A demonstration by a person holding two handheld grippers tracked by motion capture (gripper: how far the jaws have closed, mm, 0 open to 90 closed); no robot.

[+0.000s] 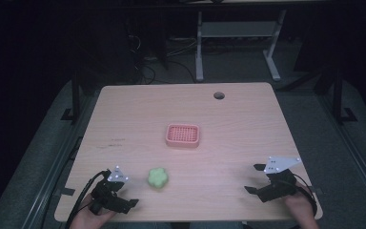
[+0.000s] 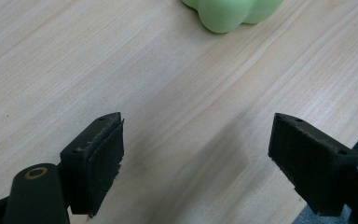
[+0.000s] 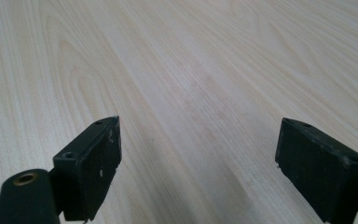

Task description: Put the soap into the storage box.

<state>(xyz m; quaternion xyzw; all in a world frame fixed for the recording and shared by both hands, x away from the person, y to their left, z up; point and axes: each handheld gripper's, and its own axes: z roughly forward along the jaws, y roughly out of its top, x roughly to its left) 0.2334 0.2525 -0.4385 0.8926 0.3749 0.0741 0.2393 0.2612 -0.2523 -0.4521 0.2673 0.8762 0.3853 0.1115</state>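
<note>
Green lobed toy (image 1: 157,178) lies on the table (image 1: 228,124) near its front edge, at 2 o'clock from the left gripper (image 1: 124,193), just beside it. Left jaws spread, empty. Right gripper (image 1: 254,178) at 3 o'clock, spread, empty. Pink basket (image 1: 183,135) at 12.

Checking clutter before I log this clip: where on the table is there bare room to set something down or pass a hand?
Nearly all of the table is bare. The pink basket sits mid-table, wood open on every side. Along the near edge, the stretch between the green lobed toy and the right gripper is free. Tightest spot: the narrow gap between the left gripper and the toy.
</note>
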